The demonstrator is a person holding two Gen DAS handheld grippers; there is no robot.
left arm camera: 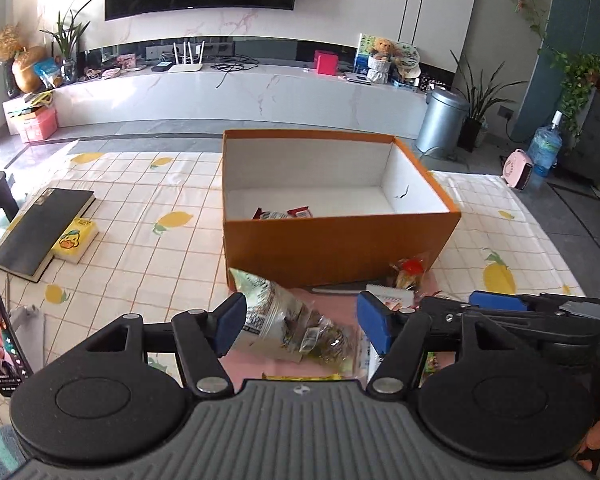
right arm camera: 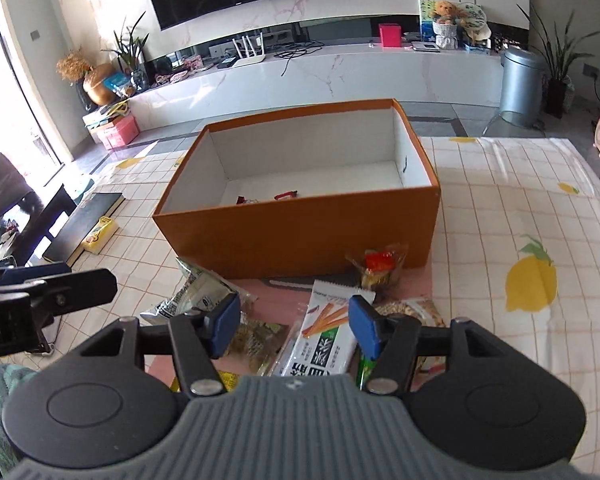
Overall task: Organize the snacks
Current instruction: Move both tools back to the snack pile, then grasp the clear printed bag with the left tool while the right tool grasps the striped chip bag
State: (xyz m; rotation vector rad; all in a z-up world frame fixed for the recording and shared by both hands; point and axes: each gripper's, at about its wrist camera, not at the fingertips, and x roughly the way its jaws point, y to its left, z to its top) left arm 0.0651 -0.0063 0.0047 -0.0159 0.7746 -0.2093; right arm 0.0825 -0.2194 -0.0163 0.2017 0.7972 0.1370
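Observation:
An orange box (left arm camera: 340,248) with a white inside stands open on the table; it also shows in the right wrist view (right arm camera: 300,236). Two red-wrapped snacks (left arm camera: 284,213) lie in it. Loose snacks lie on a pink mat in front of it. My left gripper (left arm camera: 302,326) is open, its jaws either side of a silver-green snack bag (left arm camera: 284,316). My right gripper (right arm camera: 294,326) is open above a white packet with orange sticks (right arm camera: 324,336). A small clear packet with a red label (right arm camera: 378,264) lies against the box.
A black book (left arm camera: 40,232) and a yellow box (left arm camera: 74,240) lie on the lemon-print tablecloth (right arm camera: 520,216) at the left. A phone (left arm camera: 0,336) stands at the left edge. Beyond the table are a TV unit and a metal bin (left arm camera: 440,120).

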